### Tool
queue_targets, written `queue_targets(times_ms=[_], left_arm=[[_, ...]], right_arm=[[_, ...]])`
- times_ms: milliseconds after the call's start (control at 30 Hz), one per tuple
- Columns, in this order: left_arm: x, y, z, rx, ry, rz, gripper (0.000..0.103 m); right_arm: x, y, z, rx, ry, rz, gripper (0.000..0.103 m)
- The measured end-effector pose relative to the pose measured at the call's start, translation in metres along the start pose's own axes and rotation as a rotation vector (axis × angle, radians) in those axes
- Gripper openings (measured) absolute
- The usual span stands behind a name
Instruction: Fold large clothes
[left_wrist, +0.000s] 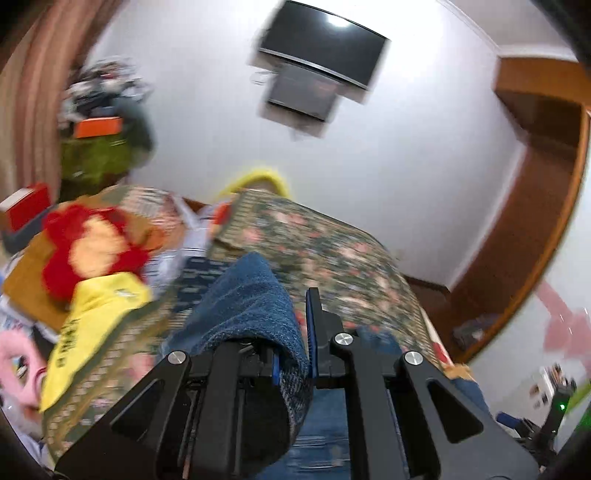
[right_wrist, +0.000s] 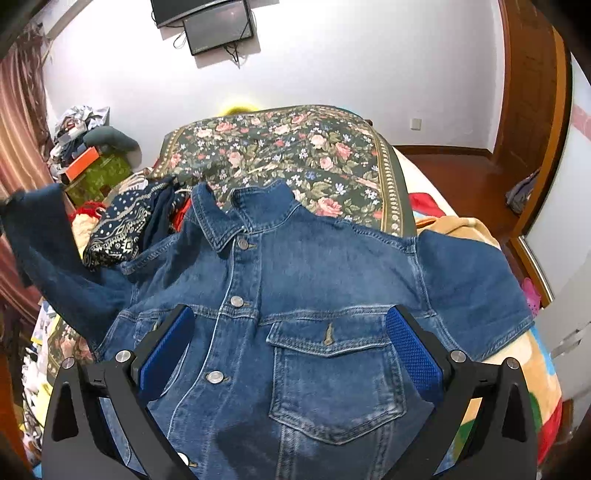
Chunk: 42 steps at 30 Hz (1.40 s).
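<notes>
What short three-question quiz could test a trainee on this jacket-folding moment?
1. True or false: the left gripper is shut on a sleeve of the blue denim jacket.
2. The right gripper is: A) shut on the collar, B) open above the jacket's front, C) holding the patterned navy cloth.
3. Fill in: the jacket lies on a dark ____-patterned bedspread.

Key: 1 true; 2 B; 3 floral.
</notes>
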<state>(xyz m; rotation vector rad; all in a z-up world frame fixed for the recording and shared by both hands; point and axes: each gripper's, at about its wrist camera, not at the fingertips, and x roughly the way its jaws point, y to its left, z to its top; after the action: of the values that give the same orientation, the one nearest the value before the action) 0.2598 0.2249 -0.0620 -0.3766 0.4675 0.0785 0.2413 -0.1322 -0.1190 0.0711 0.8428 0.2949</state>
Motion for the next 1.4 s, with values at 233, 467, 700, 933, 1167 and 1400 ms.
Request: queue_targets(times_ms=[233, 467, 700, 933, 1167, 1400], left_arm=[[0.064, -0.108, -0.047, 0.208, 0.171, -0.096, 0.01], [0.13, -0.172, -0.145, 0.34, 0.559, -0.125, 0.01], [0.119, -0.205, -0.197, 0.432, 0.671, -0.168, 0.055], [0.081, -0.192, -0.174, 0.438, 0.587, -0.144, 0.065], [0.036, -0.123, -0.131, 0.364, 0.422, 0.007, 0.074], [0.021, -0.048, -0.124, 0.271, 0.374, 0.17, 0.08]], right_arm=[[-0.001, -0.025, -0.005, 0.013, 0.003, -0.005, 0.103], [0.001, -0.045, -0.015, 0.009, 0.048, -0.034, 0.103], [-0.003, -0.05, -0.019, -0.012, 0.062, -0.047, 0.103], [-0.007, -0.037, -0.015, -0.057, 0.059, -0.053, 0.103], [-0.002, 0.001, -0.004, -0.172, 0.053, -0.015, 0.103], [0.025, 0.062, 0.005, -0.376, 0.093, 0.036, 0.103]])
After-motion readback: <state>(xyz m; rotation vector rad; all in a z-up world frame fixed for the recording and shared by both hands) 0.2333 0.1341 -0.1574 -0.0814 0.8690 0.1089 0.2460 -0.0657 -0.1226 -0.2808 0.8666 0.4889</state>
